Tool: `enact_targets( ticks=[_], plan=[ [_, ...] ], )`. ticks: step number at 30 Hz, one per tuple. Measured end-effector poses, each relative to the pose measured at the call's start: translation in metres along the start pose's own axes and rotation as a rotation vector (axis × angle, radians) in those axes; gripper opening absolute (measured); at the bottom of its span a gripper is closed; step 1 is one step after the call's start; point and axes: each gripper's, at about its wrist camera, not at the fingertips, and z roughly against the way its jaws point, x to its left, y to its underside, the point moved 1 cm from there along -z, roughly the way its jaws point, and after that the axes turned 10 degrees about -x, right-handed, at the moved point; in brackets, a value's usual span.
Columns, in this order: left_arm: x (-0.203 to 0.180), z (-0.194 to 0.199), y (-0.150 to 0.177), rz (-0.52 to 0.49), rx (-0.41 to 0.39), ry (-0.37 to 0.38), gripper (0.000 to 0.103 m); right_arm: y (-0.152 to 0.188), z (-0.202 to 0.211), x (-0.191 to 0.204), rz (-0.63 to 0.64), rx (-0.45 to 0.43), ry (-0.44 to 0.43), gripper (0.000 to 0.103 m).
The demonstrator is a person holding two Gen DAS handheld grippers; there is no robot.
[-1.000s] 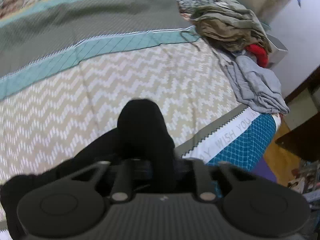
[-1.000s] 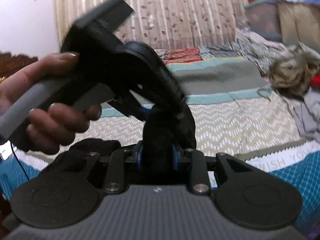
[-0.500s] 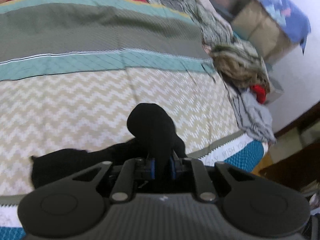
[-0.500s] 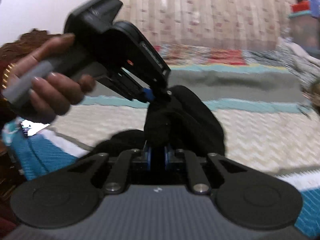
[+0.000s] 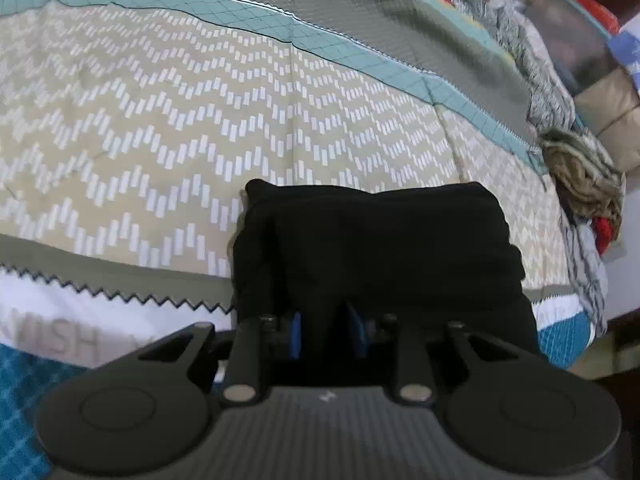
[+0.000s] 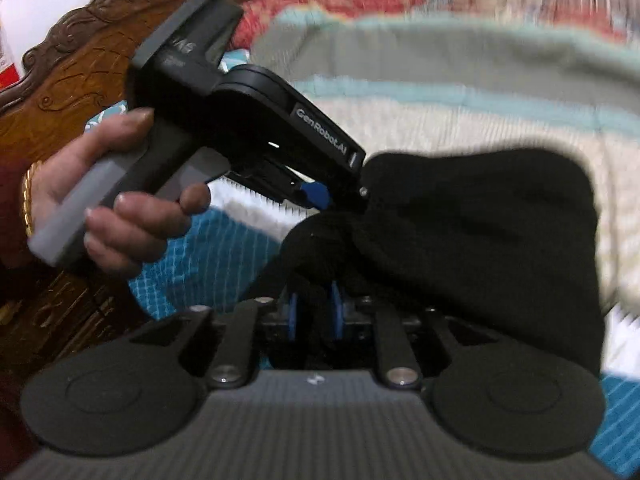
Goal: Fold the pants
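The black pants (image 5: 380, 240) lie as a folded block on the zigzag bedspread (image 5: 160, 128) near the bed's front edge. My left gripper (image 5: 326, 336) is shut on the near edge of the pants, blue pads pinching the cloth. In the right wrist view the pants (image 6: 480, 232) bunch in front of my right gripper (image 6: 314, 316), which is shut on a fold of them. The left gripper (image 6: 320, 196), held by a hand, shows there at upper left, its tip at the cloth.
A heap of other clothes (image 5: 580, 176) lies at the bed's right side. A carved wooden headboard (image 6: 80, 64) stands at the left. The bed's blue and white border (image 5: 60, 332) runs along the front edge.
The pants went from a raised bunch to a wide folded block low on the bedspread. Both grippers moved left and down, keeping hold of the cloth.
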Motion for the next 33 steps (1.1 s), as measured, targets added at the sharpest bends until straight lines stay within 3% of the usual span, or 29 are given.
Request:
enact_targets(
  ticks=[4, 5, 8, 10, 11, 12, 14, 18, 20, 24, 29, 33],
  plan=[
    [-0.017, -0.001, -0.001, -0.083, -0.022, -0.034, 0.026, -0.01, 0.022, -0.005, -0.069, -0.027, -0.075, 0.054],
    [-0.018, 0.002, 0.0, -0.102, -0.026, -0.04, 0.027, -0.011, 0.031, -0.003, -0.072, -0.046, -0.095, 0.054],
    [-0.02, 0.009, -0.002, -0.111, -0.04, -0.036, 0.03, -0.014, 0.058, 0.002, -0.057, -0.104, -0.132, 0.054],
    [-0.017, 0.015, 0.0, -0.093, -0.056, -0.036, 0.041, -0.016, 0.07, 0.004, -0.063, -0.135, -0.137, 0.054],
    [-0.017, 0.018, 0.001, -0.096, -0.071, -0.058, 0.048, -0.019, 0.07, 0.003, -0.075, -0.14, -0.134, 0.051],
    [-0.013, 0.02, 0.002, -0.105, -0.085, -0.076, 0.047, -0.023, 0.065, 0.0, -0.089, -0.136, -0.133, 0.046],
    [-0.013, 0.021, 0.001, -0.12, -0.092, -0.09, 0.046, -0.026, 0.048, -0.002, -0.113, -0.093, -0.126, 0.025],
    [-0.011, 0.018, -0.001, -0.114, -0.092, -0.131, 0.047, -0.014, -0.013, 0.002, -0.188, 0.064, -0.121, 0.023],
    [-0.009, 0.018, -0.001, -0.106, -0.091, -0.16, 0.049, -0.006, -0.03, 0.013, -0.15, 0.094, -0.131, 0.023],
    [-0.009, 0.027, 0.001, -0.109, -0.109, -0.168, 0.057, -0.01, -0.016, 0.027, -0.071, 0.065, -0.131, 0.024],
    [-0.019, 0.04, 0.009, -0.171, -0.135, -0.21, 0.06, -0.017, 0.032, 0.009, -0.155, -0.065, -0.148, 0.028],
    [-0.027, 0.051, 0.019, -0.207, -0.16, -0.232, 0.073, -0.018, 0.075, -0.009, -0.203, -0.169, -0.084, 0.028]
  ],
)
